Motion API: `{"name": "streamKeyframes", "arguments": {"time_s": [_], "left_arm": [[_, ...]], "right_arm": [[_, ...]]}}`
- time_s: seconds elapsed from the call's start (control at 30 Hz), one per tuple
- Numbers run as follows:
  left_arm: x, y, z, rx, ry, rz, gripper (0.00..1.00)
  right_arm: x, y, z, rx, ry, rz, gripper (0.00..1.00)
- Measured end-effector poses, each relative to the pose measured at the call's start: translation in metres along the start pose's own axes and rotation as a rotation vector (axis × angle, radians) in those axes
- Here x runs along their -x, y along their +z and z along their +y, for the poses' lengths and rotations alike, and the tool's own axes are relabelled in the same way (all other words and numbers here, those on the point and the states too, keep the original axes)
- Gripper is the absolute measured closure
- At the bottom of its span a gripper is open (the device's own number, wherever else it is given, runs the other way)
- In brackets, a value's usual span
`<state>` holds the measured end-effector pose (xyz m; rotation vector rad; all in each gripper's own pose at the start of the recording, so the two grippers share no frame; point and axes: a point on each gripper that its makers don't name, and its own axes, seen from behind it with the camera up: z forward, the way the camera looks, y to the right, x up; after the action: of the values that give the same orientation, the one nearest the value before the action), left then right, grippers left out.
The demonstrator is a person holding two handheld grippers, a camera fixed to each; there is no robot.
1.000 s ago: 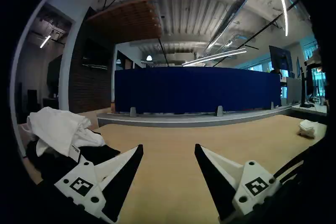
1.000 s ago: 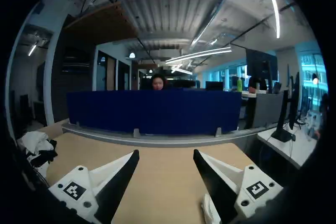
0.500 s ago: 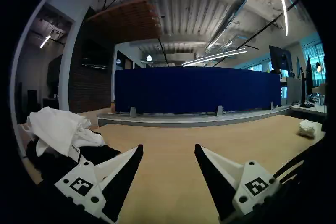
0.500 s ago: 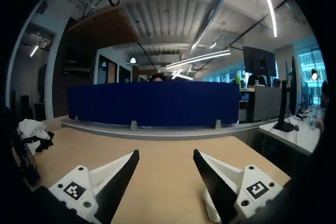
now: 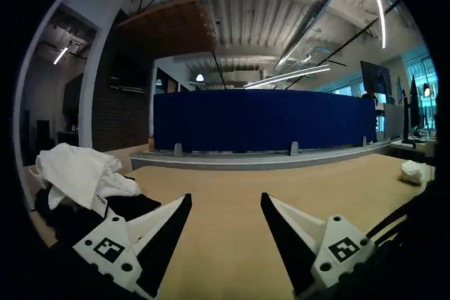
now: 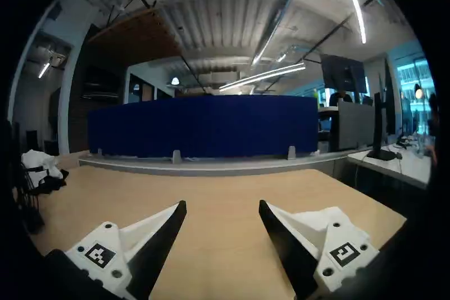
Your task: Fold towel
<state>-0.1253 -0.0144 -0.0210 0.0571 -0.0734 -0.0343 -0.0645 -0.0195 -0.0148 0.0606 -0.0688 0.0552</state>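
Left gripper view: wooden table (image 5: 236, 187), blue partition (image 5: 264, 120) behind it | white and black cloth pile (image 5: 79, 182) on table, far left | small white towel (image 5: 412, 171) at table's right edge | left gripper (image 5: 225, 195) released, empty | right gripper (image 6: 223, 202) released, empty, over table.

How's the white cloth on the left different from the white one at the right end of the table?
The left cloth is a loose heap draped over black fabric; the right cloth is a compact bundle on the bare table. The left cloth looks larger in view than the right cloth. Both are white.
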Motion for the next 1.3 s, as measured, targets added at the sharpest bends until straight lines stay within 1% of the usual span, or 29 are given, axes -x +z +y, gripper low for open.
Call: {"name": "streamKeyframes", "arguments": {"time_s": [0.1,0.27,0.5,0.7,0.97,1.07,1.3], "left_arm": [[0.000,0.000,0.000,0.000,0.000,0.000,0.10],[0.000,-0.001,0.000,0.000,0.000,0.000,0.09],[0.000,-0.001,0.000,0.000,0.000,0.000,0.10],[0.000,-0.001,0.000,0.000,0.000,0.000,0.09],[0.000,0.000,0.000,0.000,0.000,0.000,0.09],[0.000,0.000,0.000,0.000,0.000,0.000,0.09],[0.000,0.000,0.000,0.000,0.000,0.000,0.09]], "right_arm": [[0.002,0.003,0.002,0.014,0.012,0.008,0.00],[0.002,0.006,0.001,0.019,0.014,0.023,0.00],[0.008,0.012,0.005,0.053,0.026,0.016,0.00],[0.010,0.012,0.001,0.043,0.034,0.020,0.00],[0.017,0.007,0.002,0.048,0.012,0.020,0.00],[0.019,0.006,0.001,0.046,0.013,0.024,0.00],[0.017,0.005,-0.003,0.036,0.003,0.036,0.00]]}}
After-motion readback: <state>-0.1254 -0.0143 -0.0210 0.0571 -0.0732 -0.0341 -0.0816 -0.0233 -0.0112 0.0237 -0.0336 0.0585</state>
